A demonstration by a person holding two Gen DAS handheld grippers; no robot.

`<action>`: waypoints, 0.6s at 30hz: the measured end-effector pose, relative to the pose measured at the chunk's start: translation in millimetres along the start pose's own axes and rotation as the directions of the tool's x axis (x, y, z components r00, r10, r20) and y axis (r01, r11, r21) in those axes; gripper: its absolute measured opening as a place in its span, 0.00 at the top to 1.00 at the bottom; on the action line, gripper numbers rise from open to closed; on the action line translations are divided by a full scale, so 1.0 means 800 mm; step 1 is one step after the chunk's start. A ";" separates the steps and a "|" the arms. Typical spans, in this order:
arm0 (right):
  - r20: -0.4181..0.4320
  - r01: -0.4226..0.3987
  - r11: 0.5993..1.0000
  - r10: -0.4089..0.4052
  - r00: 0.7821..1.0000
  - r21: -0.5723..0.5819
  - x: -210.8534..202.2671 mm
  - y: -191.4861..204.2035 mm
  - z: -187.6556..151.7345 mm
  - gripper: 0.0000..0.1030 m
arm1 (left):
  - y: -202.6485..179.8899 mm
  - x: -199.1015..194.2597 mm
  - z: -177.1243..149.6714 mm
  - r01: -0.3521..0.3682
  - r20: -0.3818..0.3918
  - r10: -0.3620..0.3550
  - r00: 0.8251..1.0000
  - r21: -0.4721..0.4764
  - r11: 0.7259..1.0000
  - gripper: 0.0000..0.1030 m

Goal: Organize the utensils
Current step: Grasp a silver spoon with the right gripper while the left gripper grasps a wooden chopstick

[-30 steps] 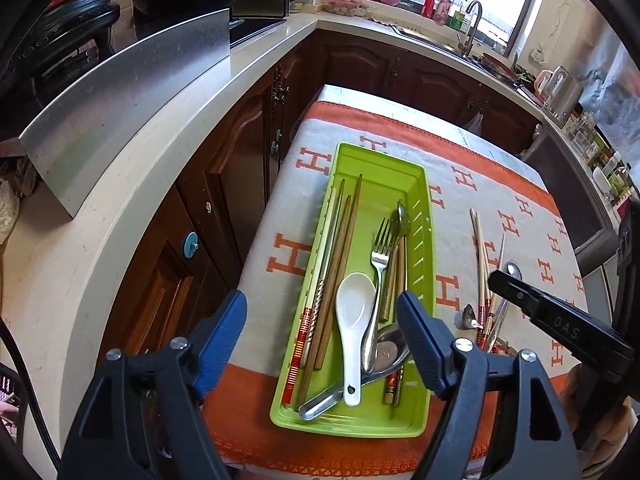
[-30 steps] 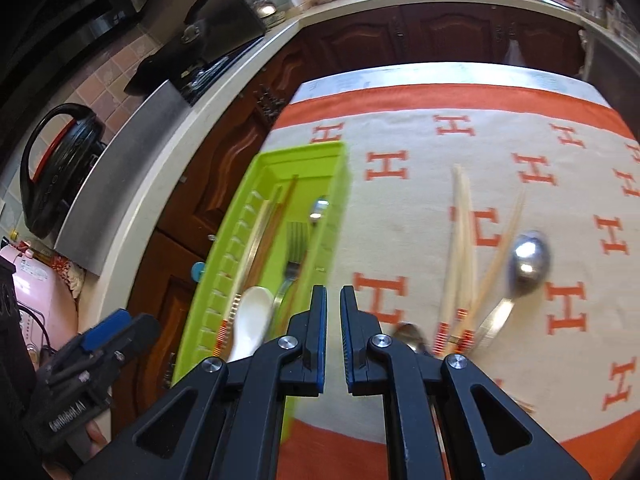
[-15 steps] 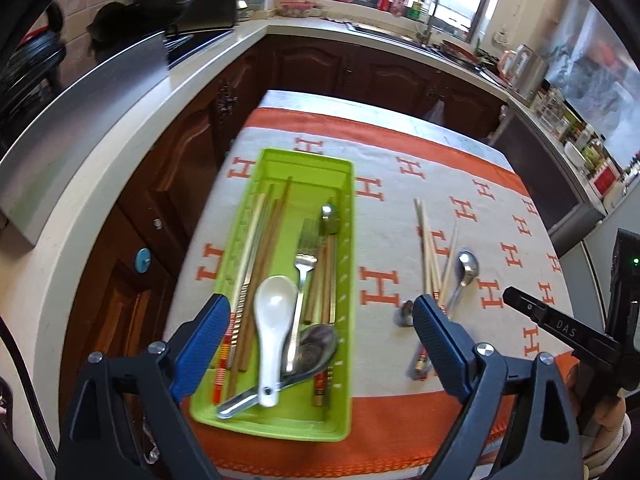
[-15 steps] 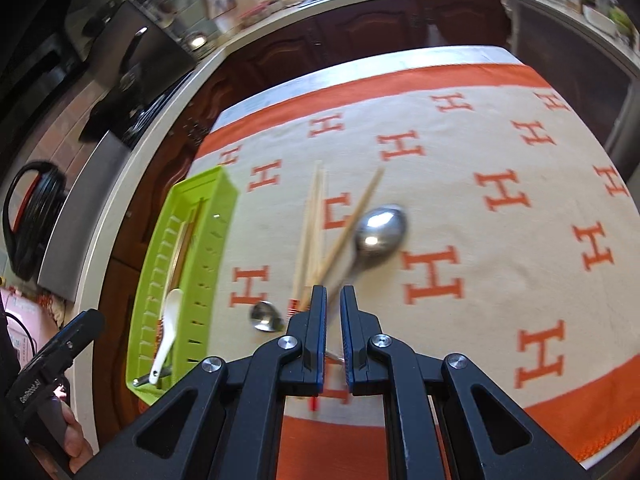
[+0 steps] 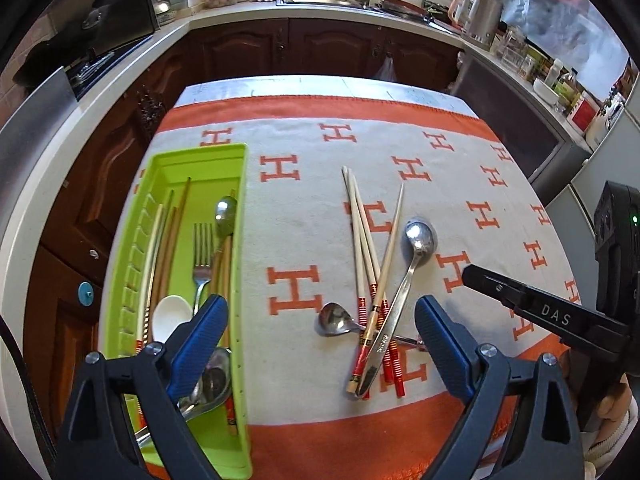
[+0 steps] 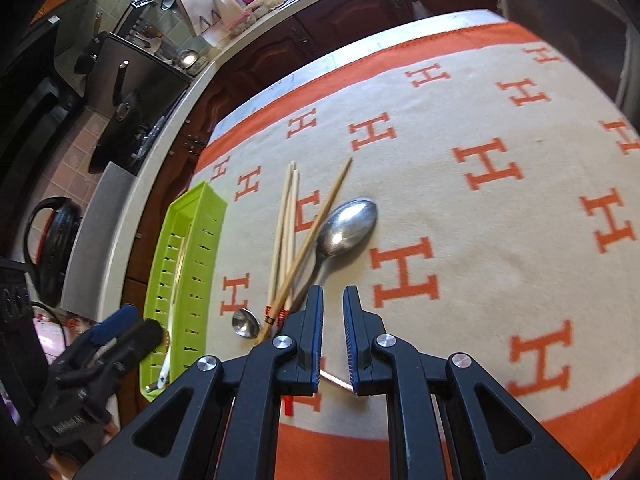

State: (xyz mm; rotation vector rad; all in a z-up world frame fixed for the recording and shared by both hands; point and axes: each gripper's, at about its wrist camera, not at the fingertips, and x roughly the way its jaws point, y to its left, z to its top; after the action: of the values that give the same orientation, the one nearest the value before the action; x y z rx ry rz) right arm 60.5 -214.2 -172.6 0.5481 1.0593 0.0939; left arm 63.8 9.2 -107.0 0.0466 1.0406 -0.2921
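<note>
I hold my left gripper (image 5: 320,340) with jaws spread wide, recently widened, nothing between them, above a crossed heap of red-banded pale chopsticks (image 5: 362,240) and two steel spoons (image 5: 416,248) lying right of the lime-green plastic utensil tray (image 5: 236,264) on the orange-and-cream cloth (image 5: 460,184). My right gripper (image 6: 333,320) is nearly together and empty, over that heap's handles.
</note>
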 end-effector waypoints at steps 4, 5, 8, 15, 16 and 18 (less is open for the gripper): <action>-0.028 -0.051 0.999 0.052 0.998 0.018 0.026 -0.005 0.009 0.90 | -0.004 0.020 -0.002 -0.012 -0.040 0.012 0.999 -0.003 1.000 0.09; -0.035 -0.067 0.997 0.068 0.997 0.023 0.035 -0.005 0.012 0.90 | -0.004 0.025 -0.003 -0.012 -0.048 0.011 0.999 -0.007 1.000 0.09; -0.050 -0.087 0.996 0.088 0.995 0.027 0.055 -0.004 0.016 0.89 | -0.001 0.036 -0.003 -0.012 -0.070 0.011 0.998 -0.019 1.000 0.09; -0.053 -0.098 0.995 0.098 0.994 0.006 0.102 0.010 0.024 0.89 | -0.003 0.049 -0.001 -0.011 -0.085 0.009 0.996 -0.025 1.000 0.09; -0.050 -0.096 0.995 0.096 0.994 -0.001 0.109 0.012 0.024 0.89 | -0.004 0.051 0.001 -0.011 -0.086 0.009 0.996 -0.022 1.000 0.10; -0.036 -0.106 0.994 0.106 0.994 -0.010 0.116 0.014 0.022 0.89 | -0.007 0.053 0.004 -0.012 -0.085 0.011 0.996 -0.014 1.000 0.10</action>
State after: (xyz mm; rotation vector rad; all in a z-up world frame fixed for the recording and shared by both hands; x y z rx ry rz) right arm 124.0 -180.3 -235.1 0.5937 1.0630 0.2037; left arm 84.8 -5.5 -141.2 0.0524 1.1263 -0.2738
